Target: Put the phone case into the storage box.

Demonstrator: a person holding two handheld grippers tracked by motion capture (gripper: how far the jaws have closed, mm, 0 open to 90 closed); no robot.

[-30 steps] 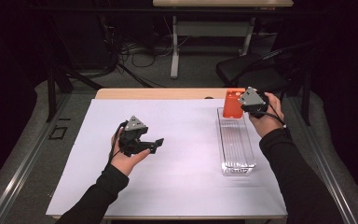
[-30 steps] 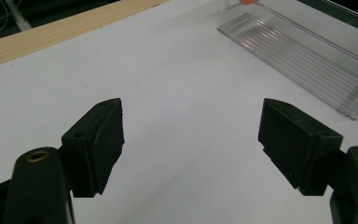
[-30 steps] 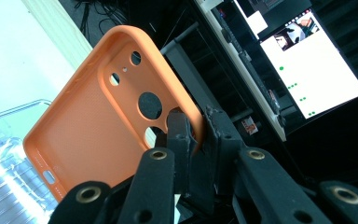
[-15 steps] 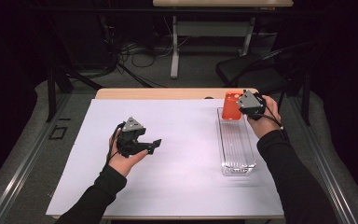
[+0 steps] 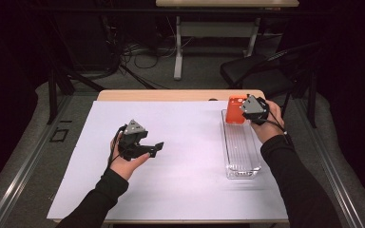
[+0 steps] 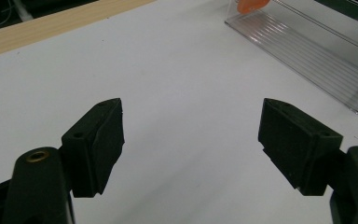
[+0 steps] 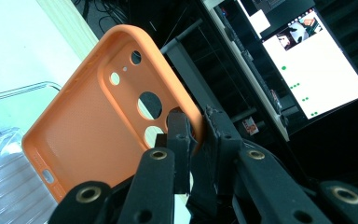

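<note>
Right tool (image 5: 242, 110) at the far right of the worktop (image 5: 185, 190), clenched on the edge of an orange phone case (image 5: 235, 109). In the right gripper view the two black jaws pinch the case's (image 7: 93, 135) side wall near its camera cut-outs, one jaw inside the shell, the other outside; the case's hollow inner face is toward the camera and the case sits tilted in the grip. In the high view the case stands roughly upright over the far end of a clear plastic tray (image 5: 254, 167); whether its lower edge touches the tray floor I cannot tell. The tray is long and narrow, lying lengthwise along the right side of the white sheet (image 5: 185, 142), ribbed floor visible. Left tool (image 5: 158, 146) held low over the middle-left of the white sheet, well apart from the tray, jaws pointing toward the right. In the left gripper view its jaws stand wide apart, released, with bare white sheet between them; the tray (image 6: 317, 60) lies beyond at upper right, a sliver of the orange case (image 6: 251, 4) at its far end. A strip of bare wood shows along the worktop's far edge (image 6: 51, 23). Dark chair (image 5: 266, 71) behind the worktop.
</note>
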